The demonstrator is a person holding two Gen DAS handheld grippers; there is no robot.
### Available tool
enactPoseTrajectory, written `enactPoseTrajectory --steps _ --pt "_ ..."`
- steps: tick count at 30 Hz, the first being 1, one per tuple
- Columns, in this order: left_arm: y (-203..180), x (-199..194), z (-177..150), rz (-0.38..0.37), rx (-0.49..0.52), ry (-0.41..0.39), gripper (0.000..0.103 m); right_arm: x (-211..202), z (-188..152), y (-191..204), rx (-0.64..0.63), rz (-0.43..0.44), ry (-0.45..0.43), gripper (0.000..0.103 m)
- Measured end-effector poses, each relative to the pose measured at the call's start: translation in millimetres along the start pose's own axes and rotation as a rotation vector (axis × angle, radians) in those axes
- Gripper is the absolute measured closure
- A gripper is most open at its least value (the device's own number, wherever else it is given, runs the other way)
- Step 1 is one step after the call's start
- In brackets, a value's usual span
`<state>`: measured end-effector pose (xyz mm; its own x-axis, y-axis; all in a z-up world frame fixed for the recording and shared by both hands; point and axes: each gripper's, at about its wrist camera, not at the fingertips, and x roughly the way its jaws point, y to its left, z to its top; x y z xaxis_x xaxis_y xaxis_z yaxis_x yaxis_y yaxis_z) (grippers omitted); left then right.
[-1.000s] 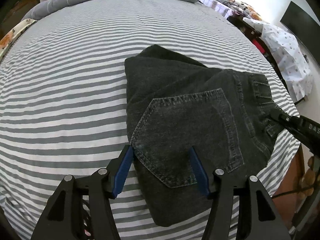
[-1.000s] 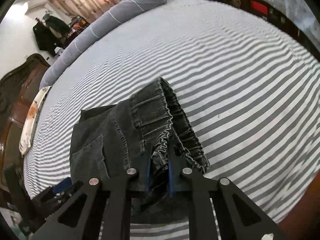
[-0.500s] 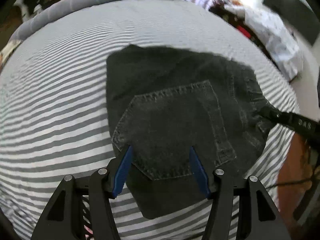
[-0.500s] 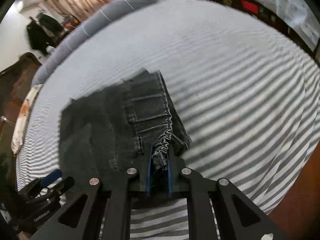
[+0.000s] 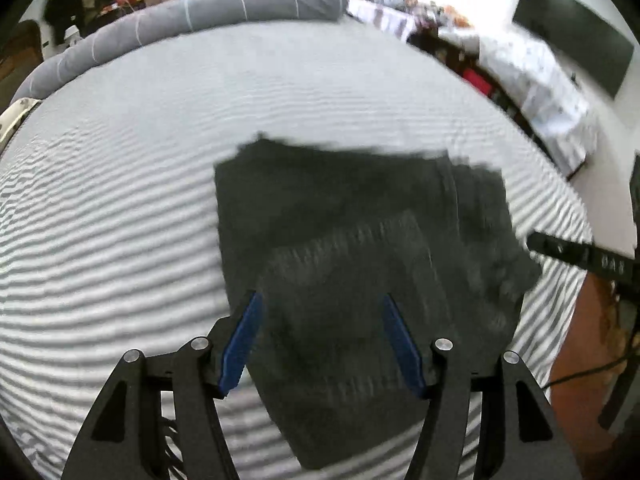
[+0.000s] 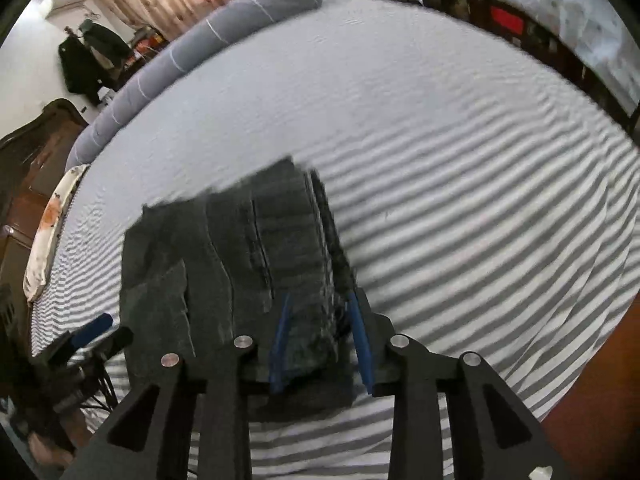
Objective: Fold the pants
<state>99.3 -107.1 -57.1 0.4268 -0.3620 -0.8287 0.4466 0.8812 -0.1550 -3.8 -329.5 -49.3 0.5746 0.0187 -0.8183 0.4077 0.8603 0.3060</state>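
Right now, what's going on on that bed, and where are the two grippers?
A person is folding dark denim pants on a striped bed. The pants lie in a compact folded stack near the bed's edge. The left gripper is open, its blue pads spread above the back-pocket area, gripping nothing. The right gripper is open too, its pads either side of the waistband end. Both views are motion-blurred.

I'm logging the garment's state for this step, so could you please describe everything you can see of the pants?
The pants are dark grey, faded denim, folded into a compact, roughly rectangular stack lying flat on the striped bed sheet near its front edge. A stitched back pocket faces up, and the gathered elastic waistband lies along the stack's right side. The right tongs are open, straddling that waistband; the left tongs are open over the pocket. Both views are motion-blurred.
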Motion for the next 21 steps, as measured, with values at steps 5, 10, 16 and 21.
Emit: enactPoseTrajectory --steps 5,10,16,21 --pt "11 20 40 0.019 -0.007 -0.018 0.040 5 26 20 -0.074 0.032 -0.017 0.074" --pt "16 47 61 0.006 -0.030 0.026 0.040 33 37 35 -0.123 0.026 0.021 0.074" --pt "19 85 71 0.045 -0.013 0.098 0.041 68 46 27 -0.123 -0.009 0.079 0.075" --pt "16 91 67 0.057 0.010 0.095 0.041 73 47 24 -0.110 -0.003 0.083 0.074"
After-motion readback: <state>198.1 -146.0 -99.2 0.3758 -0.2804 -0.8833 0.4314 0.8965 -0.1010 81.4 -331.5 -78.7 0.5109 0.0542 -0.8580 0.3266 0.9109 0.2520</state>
